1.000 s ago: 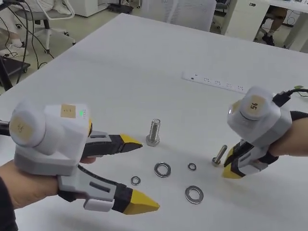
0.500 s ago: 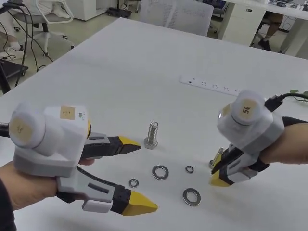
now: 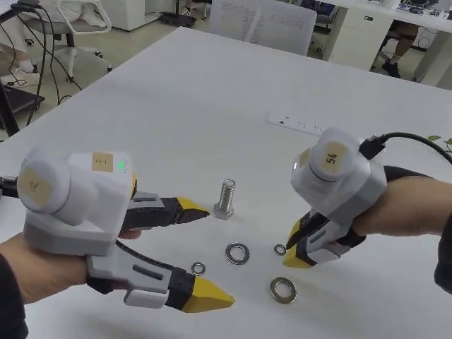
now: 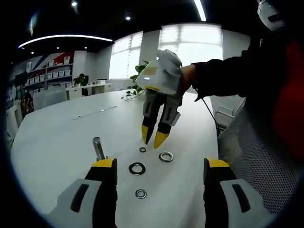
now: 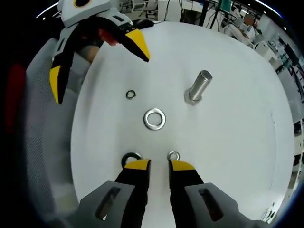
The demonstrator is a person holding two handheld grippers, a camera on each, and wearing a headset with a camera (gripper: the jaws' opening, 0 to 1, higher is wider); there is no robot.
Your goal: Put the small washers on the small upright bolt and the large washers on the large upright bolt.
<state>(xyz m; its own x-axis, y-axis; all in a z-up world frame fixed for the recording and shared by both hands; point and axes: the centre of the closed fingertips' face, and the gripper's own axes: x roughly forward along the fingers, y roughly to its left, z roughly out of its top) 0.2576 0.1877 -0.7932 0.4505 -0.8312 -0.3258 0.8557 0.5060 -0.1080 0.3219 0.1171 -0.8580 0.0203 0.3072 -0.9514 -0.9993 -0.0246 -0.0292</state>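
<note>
The right gripper (image 5: 159, 164) is overlapping the rims of a large washer (image 5: 130, 156) and a small washer (image 5: 174, 154) at its tips. The left gripper (image 4: 160, 164) is hiding, behind one jaw, the base of the large bolt (image 4: 98, 144).

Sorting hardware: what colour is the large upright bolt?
Silvery metal; the large threaded upright bolt shows best in the right gripper view.

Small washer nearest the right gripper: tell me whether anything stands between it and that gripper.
Nothing visible does. The small washer lies just ahead of the right gripper, at one jaw's tip; a large washer lies at the other jaw's tip, beside it.
</note>
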